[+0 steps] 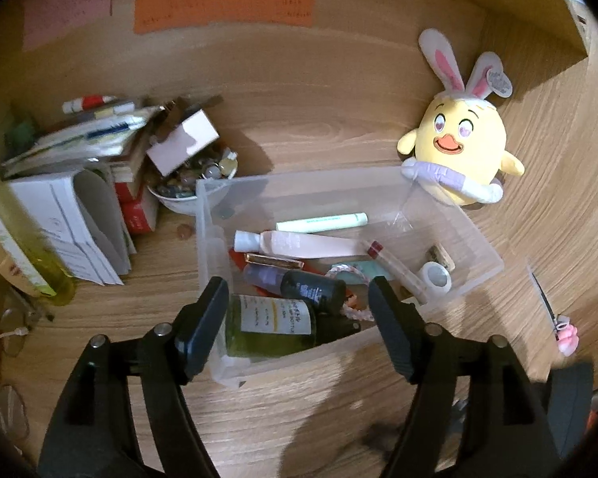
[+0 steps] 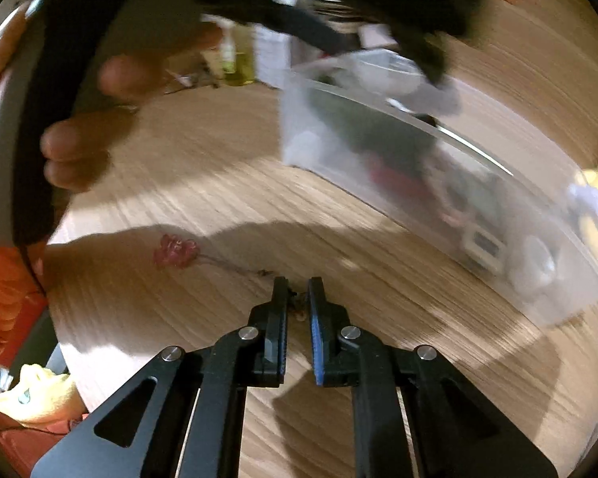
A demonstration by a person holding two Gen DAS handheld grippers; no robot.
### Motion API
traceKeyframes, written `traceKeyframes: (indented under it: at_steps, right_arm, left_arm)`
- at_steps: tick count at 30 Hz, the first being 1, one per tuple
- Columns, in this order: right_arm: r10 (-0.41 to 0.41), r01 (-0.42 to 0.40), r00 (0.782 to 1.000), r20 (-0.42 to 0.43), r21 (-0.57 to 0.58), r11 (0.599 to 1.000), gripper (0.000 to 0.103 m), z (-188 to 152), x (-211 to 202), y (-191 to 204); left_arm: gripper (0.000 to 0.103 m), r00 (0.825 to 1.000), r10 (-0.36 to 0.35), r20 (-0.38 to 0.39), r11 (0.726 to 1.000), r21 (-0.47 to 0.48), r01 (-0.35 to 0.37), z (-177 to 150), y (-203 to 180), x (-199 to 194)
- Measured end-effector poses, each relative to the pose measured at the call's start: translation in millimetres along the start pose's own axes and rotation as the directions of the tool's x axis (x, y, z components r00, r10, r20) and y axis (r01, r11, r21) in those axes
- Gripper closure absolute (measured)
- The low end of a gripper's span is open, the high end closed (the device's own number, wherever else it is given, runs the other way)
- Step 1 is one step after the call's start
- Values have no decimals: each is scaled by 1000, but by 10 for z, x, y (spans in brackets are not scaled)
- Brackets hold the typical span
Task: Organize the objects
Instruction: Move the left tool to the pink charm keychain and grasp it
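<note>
Progress: the clear plastic bin [image 1: 450, 215] at desk centre already holds most small items: green bottle [image 1: 267, 324], dark bottle [image 1: 313, 288], pink tube [image 1: 299, 243], tape roll [image 1: 436, 275]. Left out, by my judgement: the pink charm on its thin cord [image 2: 175, 253], lying on the wooden desk [image 1: 319, 119] at about 4 o'clock of the bin; paper stack [image 1: 71, 215] and bowl of trinkets [image 1: 187, 187] at 9–10 o'clock; plush chick [image 1: 458, 151] at 1 o'clock.

Left gripper [image 1: 299, 298]: angled down over the bin's near corner, jaws wide, nothing pressed between them; green bottle lies below.

Right gripper [image 2: 298, 290]: pitched down at the desk, jaws nearly together at the cord's end; whether the cord is pinched is too small to tell.
</note>
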State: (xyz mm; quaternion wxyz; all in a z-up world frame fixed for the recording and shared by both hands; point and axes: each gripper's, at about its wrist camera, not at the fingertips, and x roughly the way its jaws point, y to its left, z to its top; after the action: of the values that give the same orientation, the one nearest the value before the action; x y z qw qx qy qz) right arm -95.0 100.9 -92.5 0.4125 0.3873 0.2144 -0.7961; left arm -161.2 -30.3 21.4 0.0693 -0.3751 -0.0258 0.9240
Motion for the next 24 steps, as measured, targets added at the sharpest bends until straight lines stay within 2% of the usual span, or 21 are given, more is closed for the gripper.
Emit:
traceKeyframes:
  at_steps: [7, 10, 12, 17, 19, 22, 24]
  right_arm:
    - [-78, 79, 997, -13, 115, 990, 94, -210, -147, -539]
    - [-100, 101, 995, -16, 138, 985, 94, -252, -254, -550]
    - [-109, 110, 994, -15, 151, 982, 94, -386, -396, -683]
    - [-116, 116, 993, -9, 165, 980, 94, -397, -382, -666]
    - [-104, 104, 995, -7, 164, 981, 94, -394, -385, -666]
    - [-72, 73, 997, -11, 195, 978, 87, -453, -408, -695]
    - [-62, 61, 998, -5, 218, 974, 73, -459, -422, -729]
  left_arm:
    - [26, 999, 30, 28, 998, 52, -32, -204, -69, -200]
    - [26, 999, 36, 12, 996, 77, -37, -368, -128, -227]
    - [26, 999, 36, -6, 995, 91, -35, -489, -166, -225]
    - [26, 998, 21, -64, 992, 122, -13, -766, -273, -153]
    - [26, 994, -7, -110, 993, 118, 20, -862, -313, -84]
    - [26, 988, -27, -151, 992, 120, 46, -952, -380, -4]
    - [26, 987, -17, -163, 990, 138, 40, -998, -434, 40]
